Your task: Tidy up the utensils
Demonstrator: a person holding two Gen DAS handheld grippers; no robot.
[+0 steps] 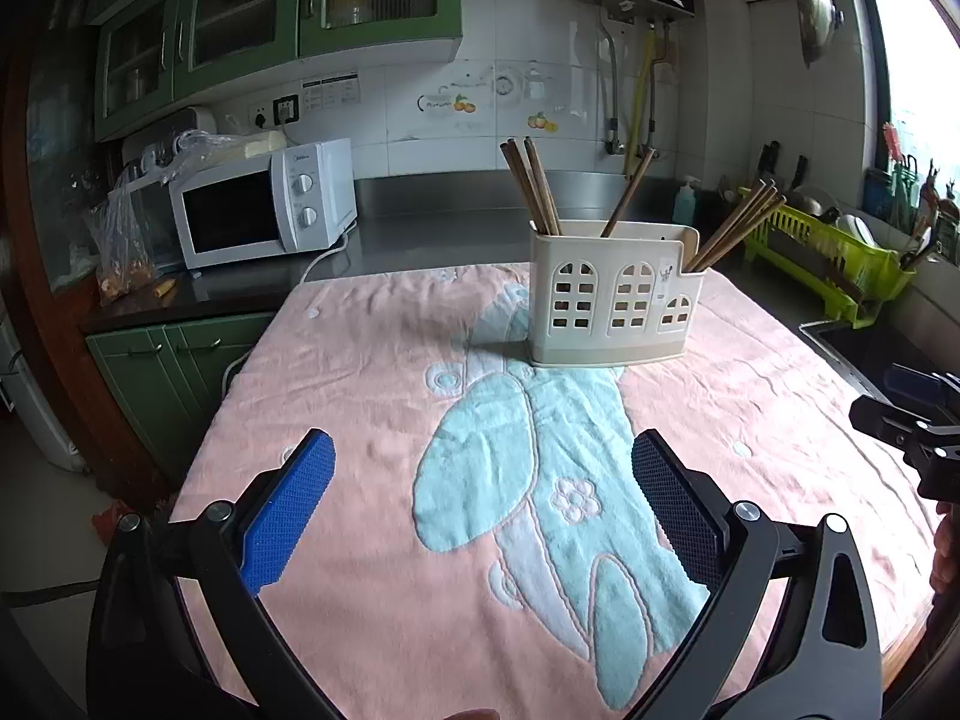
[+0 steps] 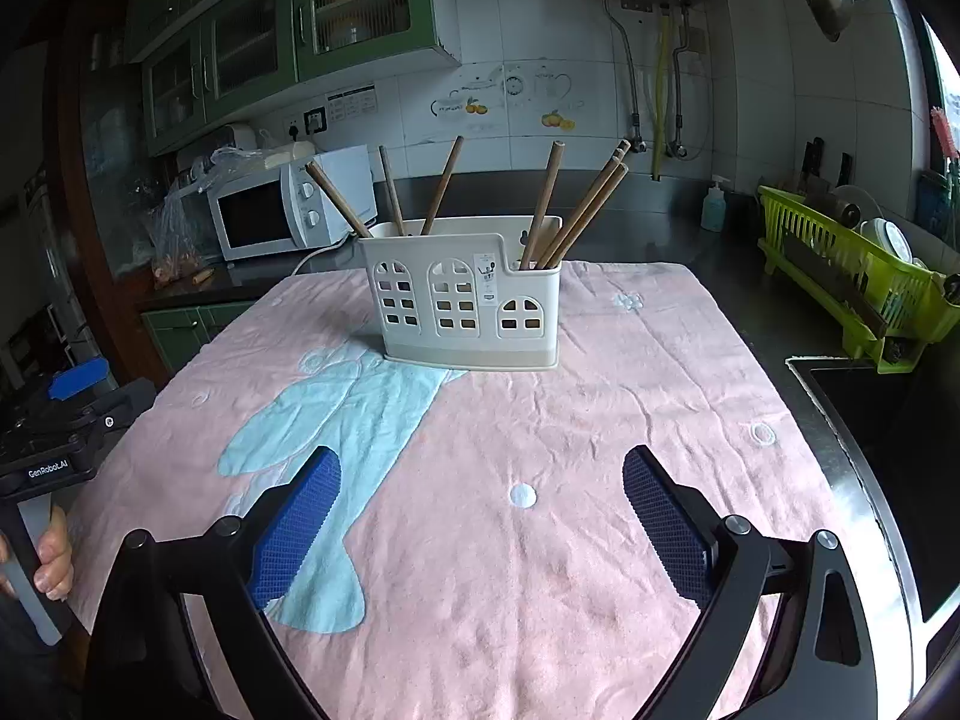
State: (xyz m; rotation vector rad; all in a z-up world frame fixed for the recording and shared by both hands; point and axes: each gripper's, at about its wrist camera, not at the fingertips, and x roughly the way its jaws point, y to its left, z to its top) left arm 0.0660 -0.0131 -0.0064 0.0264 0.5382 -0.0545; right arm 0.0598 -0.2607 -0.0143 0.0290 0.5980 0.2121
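Note:
A cream plastic utensil holder [image 1: 615, 300] [image 2: 468, 294] with arched cut-outs stands upright on a pink and light-blue towel [image 1: 360, 396] [image 2: 600, 420]. Several wooden chopsticks [image 1: 534, 186] [image 2: 576, 210] lean out of its compartments. My left gripper [image 1: 483, 468] hovers open over the towel, well short of the holder, with nothing between its blue pads. Over the near part of the towel my right gripper [image 2: 480, 480] is open too and holds nothing. Each gripper also shows at the edge of the other's view.
A white microwave [image 1: 264, 210] [image 2: 288, 204] sits on the dark counter at the back left beside plastic bags. A green dish rack [image 1: 822, 252] [image 2: 852, 276] stands at the right, next to a sink [image 2: 864, 396]. A soap bottle [image 2: 714, 204] stands by the wall.

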